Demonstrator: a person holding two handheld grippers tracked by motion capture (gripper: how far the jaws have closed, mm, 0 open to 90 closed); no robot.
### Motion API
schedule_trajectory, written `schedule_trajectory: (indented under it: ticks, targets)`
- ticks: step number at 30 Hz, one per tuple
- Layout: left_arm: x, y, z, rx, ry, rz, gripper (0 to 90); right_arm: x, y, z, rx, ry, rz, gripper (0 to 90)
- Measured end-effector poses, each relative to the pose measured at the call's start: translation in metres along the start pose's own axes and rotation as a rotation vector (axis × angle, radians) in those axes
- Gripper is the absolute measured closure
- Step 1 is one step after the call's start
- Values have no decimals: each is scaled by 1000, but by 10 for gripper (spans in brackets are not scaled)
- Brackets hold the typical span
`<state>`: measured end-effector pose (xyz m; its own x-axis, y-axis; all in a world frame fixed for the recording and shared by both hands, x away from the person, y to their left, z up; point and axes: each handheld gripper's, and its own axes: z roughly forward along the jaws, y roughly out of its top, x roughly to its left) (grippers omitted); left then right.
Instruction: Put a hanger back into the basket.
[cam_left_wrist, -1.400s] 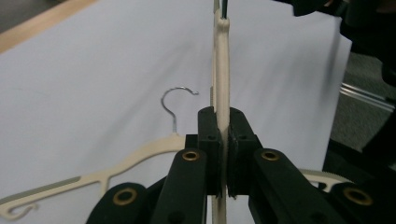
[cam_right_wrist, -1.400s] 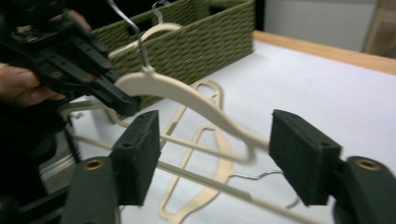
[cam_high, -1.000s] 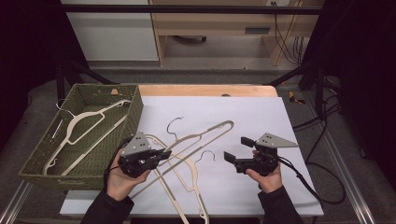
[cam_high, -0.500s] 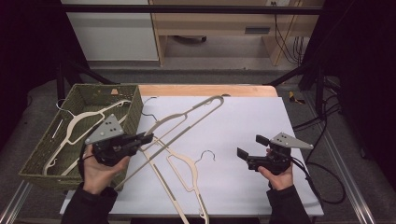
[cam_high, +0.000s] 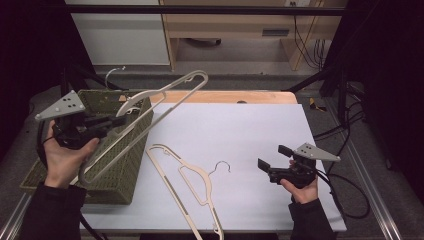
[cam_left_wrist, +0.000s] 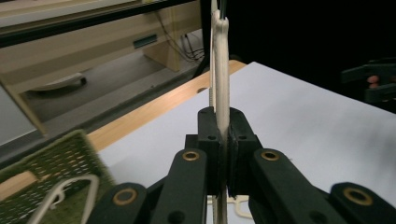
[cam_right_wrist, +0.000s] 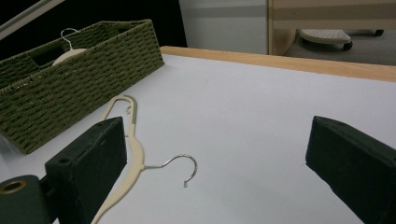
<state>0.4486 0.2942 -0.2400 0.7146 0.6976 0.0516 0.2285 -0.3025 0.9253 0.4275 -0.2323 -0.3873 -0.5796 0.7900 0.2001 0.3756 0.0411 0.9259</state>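
Cream plastic hanger (cam_high: 150, 120) is clenched in your left gripper (cam_high: 112, 123), held in the air over the green wicker basket (cam_high: 117, 165) at nine o'clock. Its long end could snag the rim. Your right gripper (cam_high: 267, 162) hovers released near the second hanger (cam_high: 192, 182) on the tabletop (cam_high: 250, 125).

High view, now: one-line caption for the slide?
Left gripper lifts a cream plastic hanger over the green woven basket; right gripper hovers open beside a second cream hanger lying on the white table.
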Motion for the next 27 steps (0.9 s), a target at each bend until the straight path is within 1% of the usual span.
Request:
schedule_trajectory:
  ticks: [1,3,4,5,6,7,8,9,10,12,14,15,16,18,19,20,21,25,26,27]
  targets:
    - [0,0,0,0,0,0,861,0,0,0,0,0,0,57]
    - [8,0,-4,11,23,5,861,0,0,-1,-2,0,1,57]
    - [16,-2,-6,21,39,24,861,-1,0,-1,-4,-2,2,57]
    - [16,-2,-6,21,39,24,861,-1,0,-1,-4,-2,2,57]
    - [21,-4,-7,33,42,13,861,-1,0,-1,-2,-2,3,58]
    - [24,-5,-7,31,48,22,861,-1,0,-1,-2,-2,3,58]
    - [29,-7,-7,42,54,22,861,-1,0,-1,-2,-2,2,57]
    - [36,-10,-6,49,66,27,861,0,0,0,-2,-1,0,57]
    - [36,-10,-6,49,66,27,861,0,0,0,-1,0,-1,57]
    - [45,-15,-5,65,73,21,861,0,0,0,1,-2,-1,57]
    - [55,-22,-4,87,80,3,861,0,0,1,0,-6,3,58]
    - [63,-27,-4,98,86,-1,861,0,0,0,2,-5,0,58]
    - [63,-27,-4,98,86,-1,861,0,0,0,2,-5,0,58]
    - [73,-33,-4,107,94,-28,861,0,0,0,2,-3,-2,58]
    - [76,-35,-5,108,96,-32,861,0,0,0,2,-3,-2,58]
    - [84,-40,-6,106,102,-46,861,0,0,0,1,-3,-2,58]
    - [84,-40,-6,106,102,-46,861,0,0,0,1,-2,-2,58]
    - [98,-50,-10,105,107,-70,861,0,-1,1,5,-3,1,59]
    - [101,-53,-11,111,110,-72,861,0,-1,1,8,2,-5,59]
    - [104,-55,-12,114,112,-74,861,0,-1,2,10,-1,0,59]
